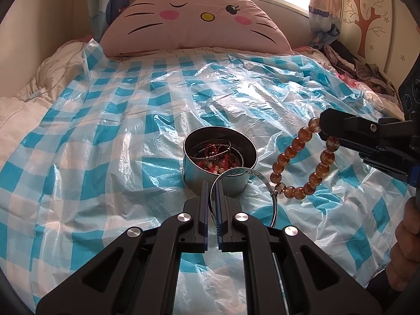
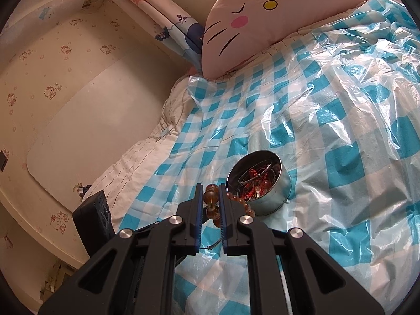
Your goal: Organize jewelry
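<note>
The work surface is a bed covered by a crinkled blue-and-white checked plastic sheet (image 1: 131, 110), with a cat-face pillow (image 1: 194, 18) at the head; the sheet is soft and slick, so treat nothing on it as stable.

The round metal tin (image 1: 219, 168) stands upright on the sheet, open-topped, already holding red and silver pieces; it is the apparent destination for both items you carry.

Your left gripper (image 1: 212, 189) is closed almost fully on the thin silver bangle (image 1: 245, 173); the bangle's loop arches out to the right, just beside the tin's near rim. Your right gripper (image 1: 321, 131) is closed on the amber bead bracelet (image 1: 296, 168), pinching the strand near its top; the loop hangs free below, to the right of the tin and above the sheet.

Hazards, in judgement:
- The bangle is gripped on a narrow edge; it may pivot or slip if it strikes the rim.
- The hanging beads look close to the bangle's loop; they may snag it if both hands converge on the tin together.
- A knock on the wall may tip the tin, since the bedding yields.
- Release outside the rim drops the piece into the folds; lower one item at a time.
</note>
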`<state>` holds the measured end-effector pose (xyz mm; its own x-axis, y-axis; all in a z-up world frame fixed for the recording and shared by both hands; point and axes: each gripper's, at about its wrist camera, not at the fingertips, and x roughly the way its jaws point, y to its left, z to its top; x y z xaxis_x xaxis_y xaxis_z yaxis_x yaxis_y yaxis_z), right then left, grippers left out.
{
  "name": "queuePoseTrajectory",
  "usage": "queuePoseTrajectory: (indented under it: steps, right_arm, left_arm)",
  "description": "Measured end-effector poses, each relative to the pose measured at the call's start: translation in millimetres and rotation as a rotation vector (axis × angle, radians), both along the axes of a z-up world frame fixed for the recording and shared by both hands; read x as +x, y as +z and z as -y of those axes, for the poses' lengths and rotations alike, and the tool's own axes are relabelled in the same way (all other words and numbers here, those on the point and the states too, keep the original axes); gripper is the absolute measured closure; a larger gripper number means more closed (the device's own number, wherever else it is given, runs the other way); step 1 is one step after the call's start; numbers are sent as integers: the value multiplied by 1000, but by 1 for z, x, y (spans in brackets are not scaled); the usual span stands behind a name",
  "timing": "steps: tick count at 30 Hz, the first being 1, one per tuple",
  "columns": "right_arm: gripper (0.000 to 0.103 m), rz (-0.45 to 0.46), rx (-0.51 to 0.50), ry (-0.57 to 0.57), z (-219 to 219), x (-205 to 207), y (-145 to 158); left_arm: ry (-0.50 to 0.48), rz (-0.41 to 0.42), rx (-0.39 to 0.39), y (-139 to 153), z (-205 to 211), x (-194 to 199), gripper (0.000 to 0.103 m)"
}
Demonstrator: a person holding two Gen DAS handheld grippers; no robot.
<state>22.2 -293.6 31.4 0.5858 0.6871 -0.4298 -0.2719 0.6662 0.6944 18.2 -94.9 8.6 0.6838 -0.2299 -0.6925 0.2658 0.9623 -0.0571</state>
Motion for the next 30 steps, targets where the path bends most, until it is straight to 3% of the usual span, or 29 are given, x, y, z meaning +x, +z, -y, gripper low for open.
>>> queuePoseTrajectory:
  steps: [30]
  right_arm:
    - [90, 54, 119, -38, 11, 20, 6]
  left_arm:
    - [15, 32, -42, 17, 1, 23, 98]
